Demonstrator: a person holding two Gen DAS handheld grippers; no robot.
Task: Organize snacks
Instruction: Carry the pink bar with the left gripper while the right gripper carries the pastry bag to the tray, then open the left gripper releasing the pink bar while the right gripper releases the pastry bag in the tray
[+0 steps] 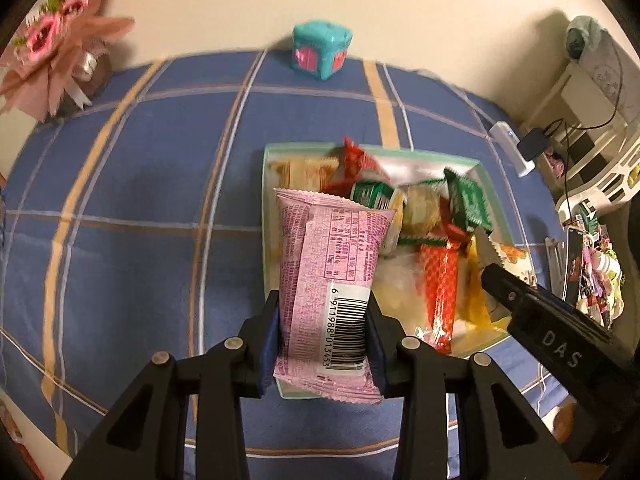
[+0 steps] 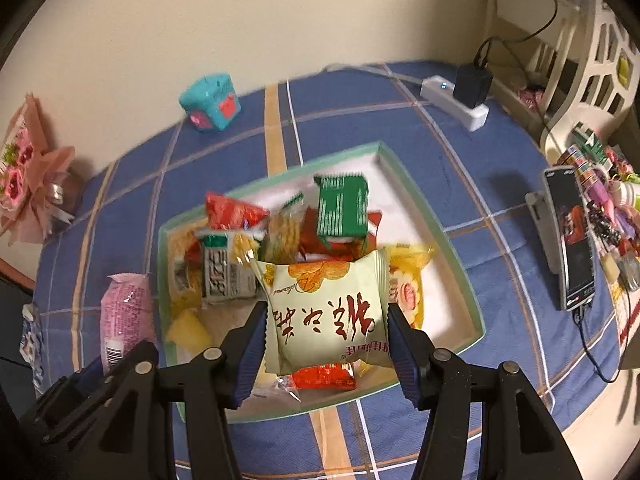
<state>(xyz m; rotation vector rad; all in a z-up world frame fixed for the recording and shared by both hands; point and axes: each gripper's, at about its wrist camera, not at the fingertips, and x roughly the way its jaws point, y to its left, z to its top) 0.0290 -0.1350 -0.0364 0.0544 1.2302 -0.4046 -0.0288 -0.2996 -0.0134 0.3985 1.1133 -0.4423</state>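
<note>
Blue plaid cloth (image 1: 132,208), pink barcoded packet (image 1: 328,280)

We see a blue checked tablecloth (image 2: 460,200) bearing our green-rimmed snack tray (image 2: 452,248), teal cube (image 2: 210,100), power strip (image 2: 456,102) and bouquet (image 2: 28,184).

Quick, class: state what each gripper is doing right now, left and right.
Left gripper: closed on the pink snack packet.
Right gripper: closed on the pale green snack packet.

Cream wall, checked blue cloth

A plain cream wall (image 2: 240,20) backs the counter's blue plaid cloth (image 1: 140,200); a white openwork chair (image 2: 600,52) stands right.
</note>
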